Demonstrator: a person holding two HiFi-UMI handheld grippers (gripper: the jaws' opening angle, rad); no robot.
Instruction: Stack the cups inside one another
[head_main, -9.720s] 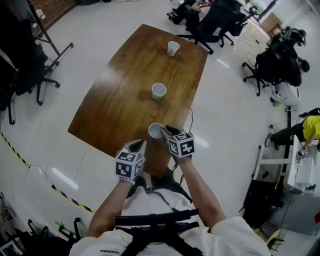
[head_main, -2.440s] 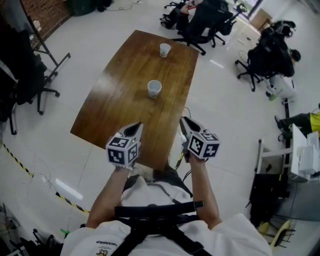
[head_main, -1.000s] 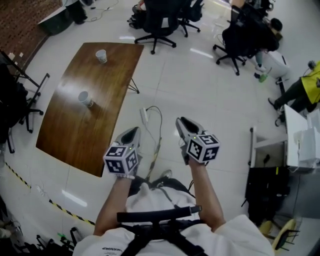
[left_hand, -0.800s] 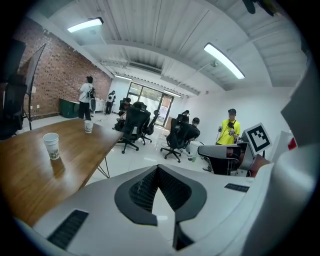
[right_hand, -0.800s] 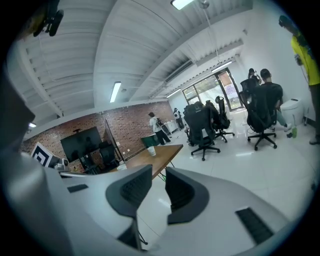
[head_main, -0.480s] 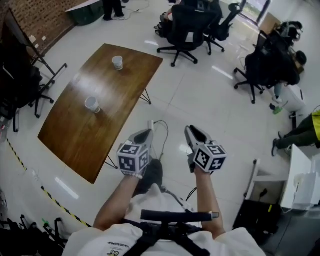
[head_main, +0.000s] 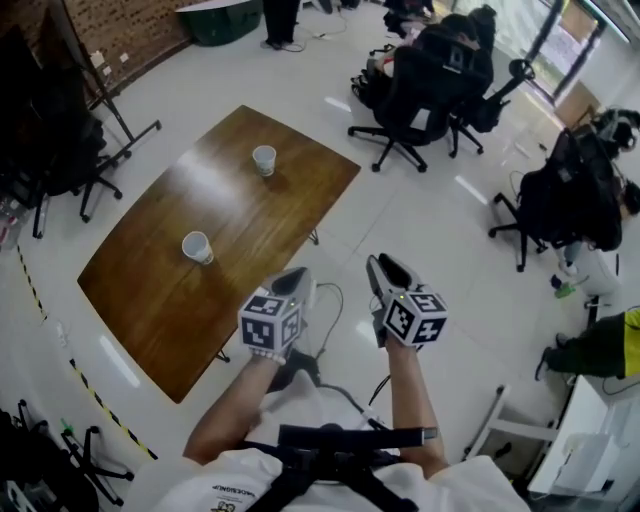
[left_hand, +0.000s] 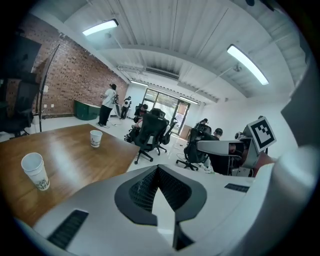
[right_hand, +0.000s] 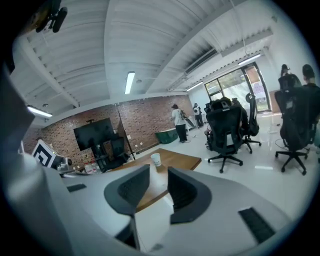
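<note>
Two white paper cups stand on the brown wooden table (head_main: 150, 290): a nearer cup (head_main: 197, 246) and a farther cup (head_main: 264, 158). Both grippers hang over the white floor off the table's right edge, away from the cups. My left gripper (head_main: 292, 284) is shut with nothing in it; the left gripper view shows its pads (left_hand: 145, 187) meeting, with the nearer cup (left_hand: 36, 170) and farther cup (left_hand: 95, 138) to their left. My right gripper (head_main: 378, 270) has its jaws opening and a clear gap between the pads (right_hand: 187, 192). A cup (right_hand: 156, 159) shows far beyond that gap.
Black office chairs (head_main: 425, 75) stand beyond the table, with more at the right (head_main: 575, 190). A cable (head_main: 325, 300) lies on the floor under the grippers. Black-and-yellow tape (head_main: 95, 405) runs along the floor at the left. People stand at the far end of the room (left_hand: 107, 102).
The person has turned and moved, so the table has slid from the far left towards the middle. Both grippers have travelled across the floor beside it. The cups keep their places on the table.
</note>
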